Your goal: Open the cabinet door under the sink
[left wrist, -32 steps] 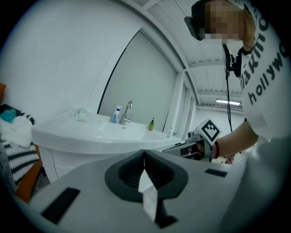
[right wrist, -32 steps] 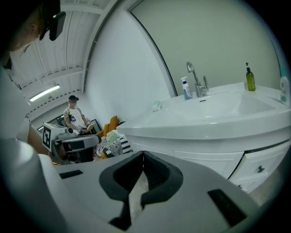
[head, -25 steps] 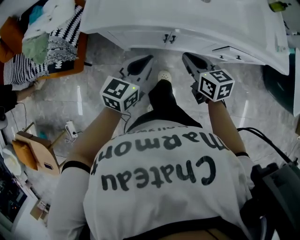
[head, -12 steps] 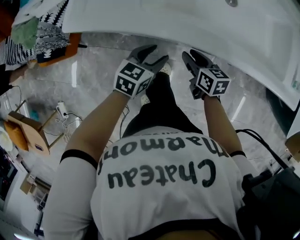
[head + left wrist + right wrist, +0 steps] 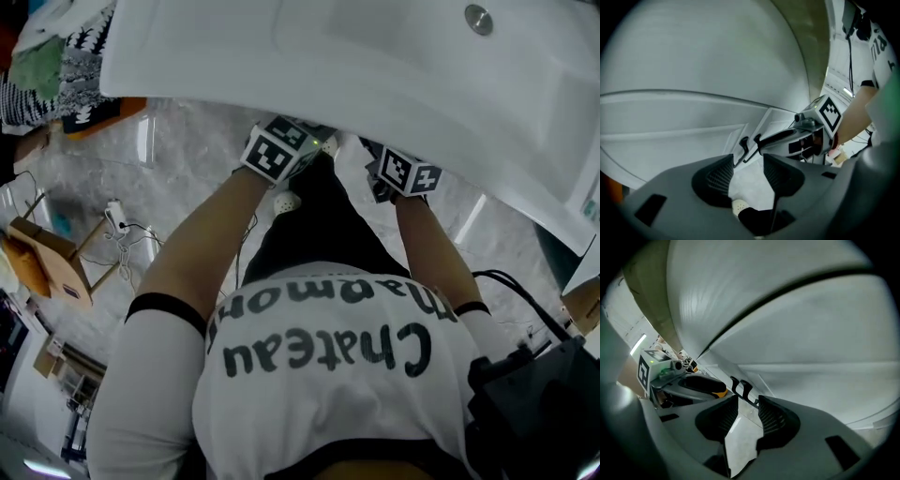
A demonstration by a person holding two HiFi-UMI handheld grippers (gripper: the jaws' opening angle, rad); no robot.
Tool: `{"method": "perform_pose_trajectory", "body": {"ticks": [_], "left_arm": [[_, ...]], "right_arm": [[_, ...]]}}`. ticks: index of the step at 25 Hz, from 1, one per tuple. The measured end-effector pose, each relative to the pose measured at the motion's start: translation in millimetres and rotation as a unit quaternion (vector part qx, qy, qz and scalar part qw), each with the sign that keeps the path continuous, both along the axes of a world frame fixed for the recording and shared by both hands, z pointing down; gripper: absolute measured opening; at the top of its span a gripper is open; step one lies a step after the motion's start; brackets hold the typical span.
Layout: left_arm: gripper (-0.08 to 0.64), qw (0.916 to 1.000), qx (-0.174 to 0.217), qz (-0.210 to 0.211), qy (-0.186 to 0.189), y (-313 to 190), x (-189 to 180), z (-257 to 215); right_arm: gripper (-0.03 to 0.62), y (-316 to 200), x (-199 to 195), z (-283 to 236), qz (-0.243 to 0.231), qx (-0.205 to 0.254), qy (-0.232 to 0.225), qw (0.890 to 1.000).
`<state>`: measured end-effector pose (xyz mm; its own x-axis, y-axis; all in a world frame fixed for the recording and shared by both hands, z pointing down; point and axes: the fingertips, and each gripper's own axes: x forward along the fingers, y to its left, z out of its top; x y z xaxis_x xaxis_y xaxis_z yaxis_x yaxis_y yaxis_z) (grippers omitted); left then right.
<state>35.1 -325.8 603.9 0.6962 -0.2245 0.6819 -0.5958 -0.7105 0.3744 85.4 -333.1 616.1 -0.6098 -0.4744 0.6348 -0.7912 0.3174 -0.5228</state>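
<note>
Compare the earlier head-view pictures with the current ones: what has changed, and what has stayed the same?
Both tools advanced under the sink rim, towards the cabinet door handles. The left tool has just opened its jaws wide. The right tool opened its jaws, then closed them slightly. Nothing is between either pair. Unchanged: the cabinet doors are shut and the handles untouched.

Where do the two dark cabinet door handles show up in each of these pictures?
Head view: not in it; the white sink covers that spot.
Left gripper view: handles at centre, just above the gap between the jaws.
Right gripper view: handles slightly left of centre, above the jaws.
Shared landmark: the sink, across the top of every view.
</note>
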Motion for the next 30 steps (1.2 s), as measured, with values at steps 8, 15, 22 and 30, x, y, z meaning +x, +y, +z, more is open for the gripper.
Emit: {"method": "perform_pose_trajectory", "body": {"ticks": [8,15,22,30], "left_arm": [[0.165,0.9995,0.025,-0.012,-0.017,-28,7,15],[0.051,0.9964,0.084,0.007,-0.009,-15,21,19],[0.049,0.9938,0.111,0.003,-0.007,-19,23,23],[0.049,0.9948,0.098,0.018,-0.022,-8,27,23]], "right_arm": [[0.097,-4,-13,18,0.011,0.014,-0.026,1.000],[0.094,-6,-10,10,0.007,0.062,0.009,0.998],[0.077,-9,-10,8,-0.007,0.114,0.013,0.993],[0.069,1,-8,7,-0.016,0.118,0.009,0.993]]}}
